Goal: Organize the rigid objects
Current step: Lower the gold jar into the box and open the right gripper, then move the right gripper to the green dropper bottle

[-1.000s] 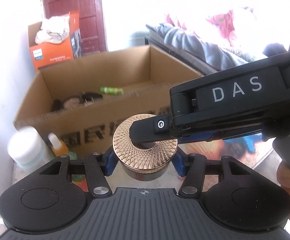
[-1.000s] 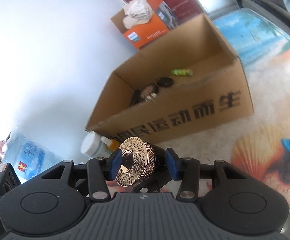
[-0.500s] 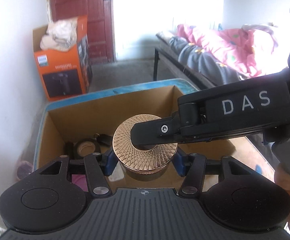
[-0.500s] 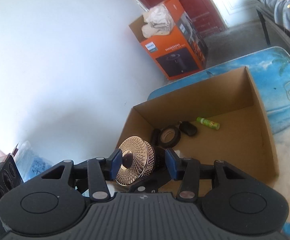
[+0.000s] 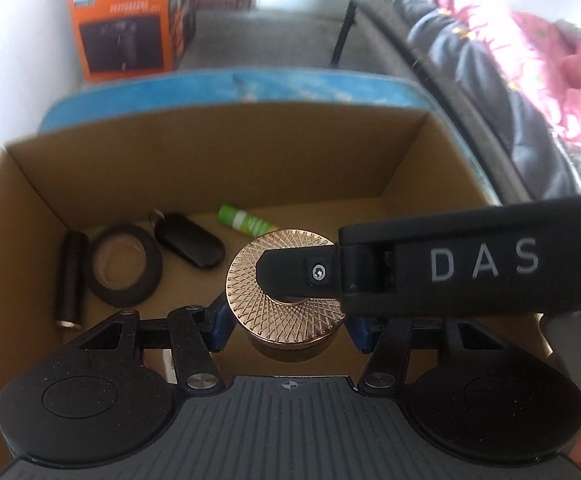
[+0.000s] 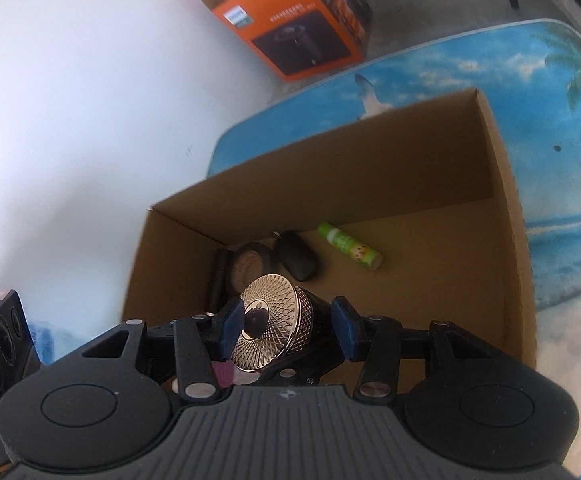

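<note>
Both claws hold one jar over the open cardboard box [image 5: 250,160]. The left claw [image 5: 286,322] points forward and down, its blue pads narrow against the dark sides of the gold-lidded jar [image 5: 286,300], which sits upright in that view. The right claw [image 6: 286,326] comes in from the right across the left one; its near finger [image 5: 302,272] lies flat on the patterned lid, and in its own view the jar appears tipped sideways, lid against the left pad, base toward the right pad, so this claw pinches it top to bottom.

The jar hangs above the box floor near the near wall. On the floor to the left lie a dark cylinder [image 5: 69,276], a roll of black tape [image 5: 124,266] just beside it and a black key fob [image 5: 190,246] touching the tape; a green tube [image 5: 246,224] lies farther back, partly behind the lid. The box stands on a beach-print tabletop [image 6: 550,120]. An orange carton [image 5: 126,20] sits on the floor beyond, and a bed with bedding [image 5: 530,60] runs along the far right
</note>
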`<state>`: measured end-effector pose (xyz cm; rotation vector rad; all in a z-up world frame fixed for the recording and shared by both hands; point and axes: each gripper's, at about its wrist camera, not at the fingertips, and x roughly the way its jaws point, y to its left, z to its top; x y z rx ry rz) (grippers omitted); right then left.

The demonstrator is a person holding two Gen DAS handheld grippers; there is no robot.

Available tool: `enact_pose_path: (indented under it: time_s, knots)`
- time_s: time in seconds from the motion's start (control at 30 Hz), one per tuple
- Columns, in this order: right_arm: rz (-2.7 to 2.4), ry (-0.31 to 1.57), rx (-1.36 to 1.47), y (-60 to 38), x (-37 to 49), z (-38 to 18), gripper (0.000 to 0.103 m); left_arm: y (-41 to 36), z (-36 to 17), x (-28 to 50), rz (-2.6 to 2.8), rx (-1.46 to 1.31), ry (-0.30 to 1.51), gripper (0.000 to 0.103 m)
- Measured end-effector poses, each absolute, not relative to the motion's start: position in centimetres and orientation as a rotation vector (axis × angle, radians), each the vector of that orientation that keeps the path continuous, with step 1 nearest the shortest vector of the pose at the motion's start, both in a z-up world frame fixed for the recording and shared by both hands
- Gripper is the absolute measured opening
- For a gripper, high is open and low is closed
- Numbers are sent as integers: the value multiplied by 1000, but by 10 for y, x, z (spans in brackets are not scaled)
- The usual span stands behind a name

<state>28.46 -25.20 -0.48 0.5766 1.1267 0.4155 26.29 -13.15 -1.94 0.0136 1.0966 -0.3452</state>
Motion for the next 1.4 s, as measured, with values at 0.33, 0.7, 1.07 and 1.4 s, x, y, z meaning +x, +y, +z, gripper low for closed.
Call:
enact_pose_path:
  time_s: [0.33,0.7,1.07,1.4]
  knots:
    - [430,1188,480,-235,308,-25,52,-129,-39,289,-317,-37,1226,58]
    - [419,1016,373,-234,275,18,52,-107,-1,261,-364,-115,1078,75]
    - [495,643,379,-248,137,110,58,-67,52,123,-462,-14,711,101]
    - [492,667,305,-204,77,82,58,-32,-2,39,-367,84,621,100]
